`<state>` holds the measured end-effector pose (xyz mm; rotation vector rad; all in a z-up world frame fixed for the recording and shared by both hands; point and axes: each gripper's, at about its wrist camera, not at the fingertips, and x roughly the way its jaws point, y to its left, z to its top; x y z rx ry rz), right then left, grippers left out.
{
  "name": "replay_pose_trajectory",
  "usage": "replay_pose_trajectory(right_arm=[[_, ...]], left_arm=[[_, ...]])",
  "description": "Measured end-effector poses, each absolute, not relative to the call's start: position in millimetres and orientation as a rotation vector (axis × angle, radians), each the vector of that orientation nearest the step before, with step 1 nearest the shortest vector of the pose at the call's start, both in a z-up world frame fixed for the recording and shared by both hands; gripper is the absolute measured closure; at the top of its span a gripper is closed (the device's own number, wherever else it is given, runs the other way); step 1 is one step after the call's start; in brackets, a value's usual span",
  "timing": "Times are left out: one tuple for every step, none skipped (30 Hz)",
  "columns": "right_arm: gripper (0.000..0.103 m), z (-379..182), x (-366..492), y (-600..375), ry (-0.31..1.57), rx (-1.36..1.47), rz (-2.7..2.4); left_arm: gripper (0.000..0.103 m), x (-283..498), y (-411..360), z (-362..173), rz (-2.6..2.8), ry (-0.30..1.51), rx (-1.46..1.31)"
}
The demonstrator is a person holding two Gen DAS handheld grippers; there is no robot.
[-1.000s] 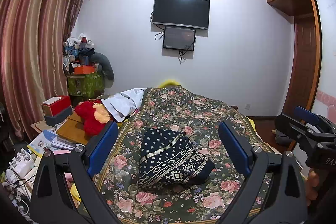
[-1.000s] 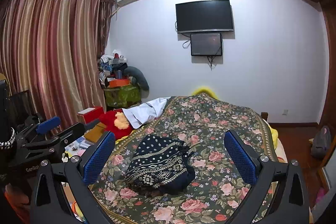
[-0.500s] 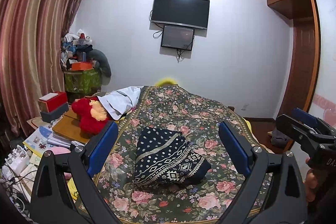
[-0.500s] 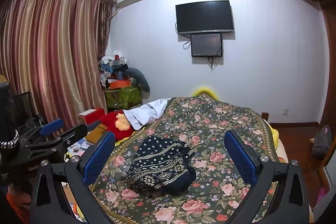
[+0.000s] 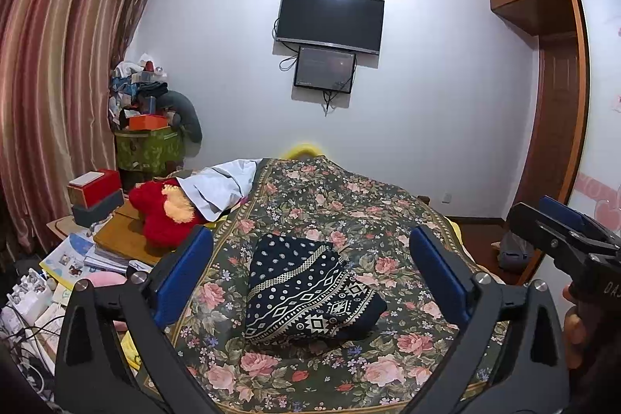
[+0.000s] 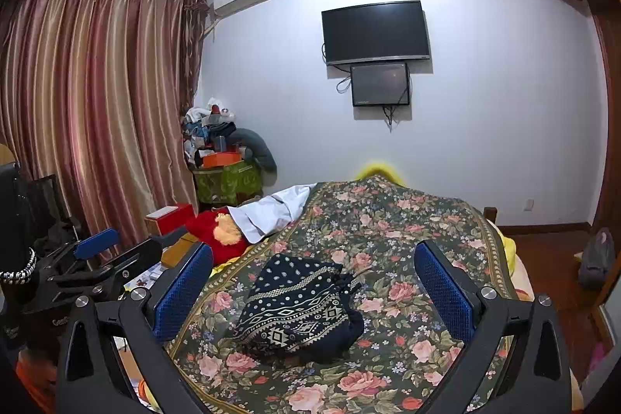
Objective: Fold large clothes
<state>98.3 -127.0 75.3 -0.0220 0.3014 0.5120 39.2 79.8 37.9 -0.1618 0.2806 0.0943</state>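
A dark navy garment (image 5: pixel 306 291) with white dots and geometric bands lies folded into a compact bundle on the floral bedspread (image 5: pixel 349 204); the right wrist view shows the garment (image 6: pixel 299 313) too. My left gripper (image 5: pixel 310 272) is open, held above and short of the bundle, with nothing between its blue pads. My right gripper (image 6: pixel 314 291) is open as well, hovering short of the bundle and holding nothing. Each gripper appears at the edge of the other's view: right gripper (image 5: pixel 566 235), left gripper (image 6: pixel 108 255).
A red plush toy (image 5: pixel 161 214) and a white cloth (image 5: pixel 221 187) lie at the bed's left edge. Books, boxes and cables crowd the low table (image 5: pixel 116 239) on the left. Striped curtains (image 6: pixel 97 111) hang left; a wooden door (image 5: pixel 551 127) stands right.
Both grippers stay open and keep off the bundle. The left wrist view has drifted slightly, the room shifting a little in frame; the garment has not moved.
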Motion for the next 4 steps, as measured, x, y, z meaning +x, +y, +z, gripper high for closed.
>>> replay_pose_trajectory(right_arm=[[0.000,75.3,98.3,-127.1,0.302,-0.023,0.514],[0.000,74.8,98.3,-126.8,0.302,-0.023,0.514],[0.000,74.9,98.3,-126.3,0.301,-0.024,0.512],[0.000,74.9,98.3,-126.2,0.300,-0.025,0.512]], left_arm=[[0.001,39.7,79.1,38.0,0.094,0.282,-0.159],[0.001,39.5,78.8,38.1,0.093,0.283,-0.158],[0.001,39.6,78.9,38.1,0.095,0.283,-0.159],[0.001,39.8,78.7,38.1,0.096,0.284,-0.158]])
